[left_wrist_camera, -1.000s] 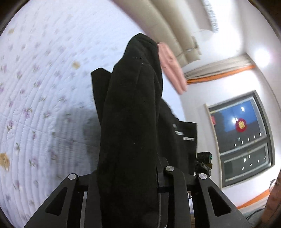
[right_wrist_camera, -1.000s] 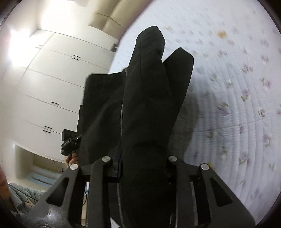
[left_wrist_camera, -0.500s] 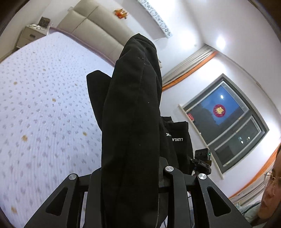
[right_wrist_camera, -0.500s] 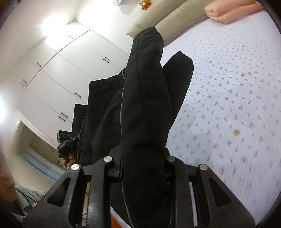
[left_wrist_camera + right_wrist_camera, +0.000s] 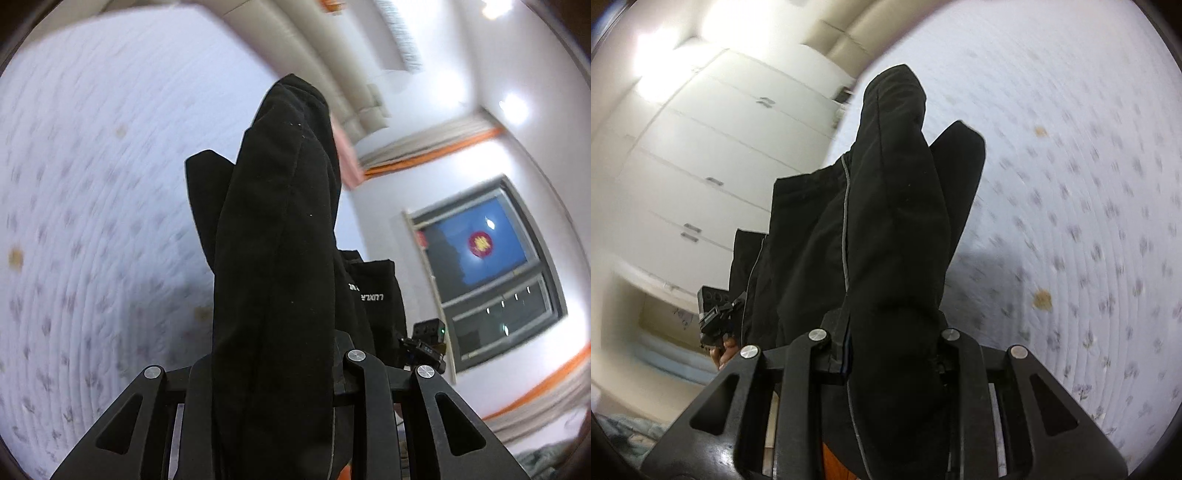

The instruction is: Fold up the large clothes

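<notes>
A black garment (image 5: 273,258) with a small white printed label hangs between both grippers above the bed. My left gripper (image 5: 255,177) is shut on it; thick folds drape over one finger and hide the pads, while the other finger (image 5: 201,192) shows bare. The same garment (image 5: 886,221), with thin grey piping, is held by my right gripper (image 5: 923,125), also shut on it, one finger (image 5: 960,166) showing beside the cloth. Each view shows the other gripper small at the far end of the cloth: right gripper (image 5: 424,343), left gripper (image 5: 714,314).
The bed's white quilted cover (image 5: 92,184) with small flower print spreads below, also seen in the right wrist view (image 5: 1089,184). A beige padded headboard (image 5: 295,48) stands behind it. White wardrobe doors (image 5: 701,147) stand on one side, a dark window (image 5: 491,266) on the other. A pink folded cloth (image 5: 349,162) lies near the headboard.
Both grippers have swept across over the bed with the black garment clamped throughout. Half a second ago the whole bed showed from farther off; now the cover is nearer and blurred.
</notes>
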Demonstrator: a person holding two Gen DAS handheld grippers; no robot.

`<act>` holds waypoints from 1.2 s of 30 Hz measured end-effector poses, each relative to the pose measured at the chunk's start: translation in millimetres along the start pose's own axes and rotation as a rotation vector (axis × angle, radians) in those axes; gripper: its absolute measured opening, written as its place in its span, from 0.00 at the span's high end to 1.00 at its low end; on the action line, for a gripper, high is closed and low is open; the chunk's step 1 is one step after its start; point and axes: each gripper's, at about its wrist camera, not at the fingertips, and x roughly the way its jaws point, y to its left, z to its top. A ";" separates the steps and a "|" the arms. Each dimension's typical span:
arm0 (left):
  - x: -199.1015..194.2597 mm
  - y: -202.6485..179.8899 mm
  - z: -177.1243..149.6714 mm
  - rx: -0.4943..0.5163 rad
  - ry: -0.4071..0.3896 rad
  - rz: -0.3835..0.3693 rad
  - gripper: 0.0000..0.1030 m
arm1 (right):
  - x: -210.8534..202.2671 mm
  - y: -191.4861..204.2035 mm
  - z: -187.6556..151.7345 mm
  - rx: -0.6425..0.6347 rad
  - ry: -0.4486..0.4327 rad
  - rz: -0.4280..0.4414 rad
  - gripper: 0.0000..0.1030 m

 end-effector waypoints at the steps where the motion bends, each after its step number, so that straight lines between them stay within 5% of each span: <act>1: 8.9 18.5 -4.3 -0.047 0.012 0.032 0.73 | 8.5 -13.2 -1.1 0.024 0.006 -0.019 0.77; 3: 23.8 67.1 -7.6 -0.149 0.018 0.116 0.72 | 29.2 -51.8 -3.5 0.076 0.013 -0.113 0.77; 4: 25.5 86.2 -8.2 -0.202 0.014 0.094 0.69 | 35.4 -69.9 -3.5 0.117 0.005 -0.120 0.76; 6: 26.6 136.0 -17.5 -0.390 -0.004 -0.060 0.67 | 33.3 -108.7 -10.2 0.244 -0.030 -0.057 0.74; 8: 23.2 149.8 -23.6 -0.441 -0.013 -0.123 0.66 | 26.9 -129.6 -14.8 0.323 -0.060 0.007 0.71; 13: -3.7 119.6 -10.4 -0.285 -0.014 0.074 0.58 | 7.0 -130.7 -11.2 0.282 -0.053 -0.105 0.66; 19: -47.2 41.6 12.3 -0.001 -0.087 0.443 0.58 | -41.2 -69.6 14.0 0.046 -0.128 -0.492 0.64; 22: -42.7 -12.1 12.7 0.160 -0.108 0.496 0.56 | -52.1 -15.0 15.1 -0.089 -0.181 -0.489 0.64; 26: 11.9 -65.3 -2.1 0.340 -0.053 0.527 0.52 | 1.8 54.0 23.0 -0.220 -0.125 -0.476 0.65; 29: 65.7 -63.6 -4.1 0.362 0.010 0.606 0.52 | 59.3 77.0 25.2 -0.293 -0.056 -0.497 0.65; 32: 100.1 -19.5 0.4 0.307 0.053 0.743 0.52 | 128.3 69.0 23.9 -0.313 0.038 -0.564 0.68; 36: 94.5 14.6 2.4 0.188 0.027 0.645 0.52 | 174.6 28.9 23.2 -0.218 0.102 -0.581 0.67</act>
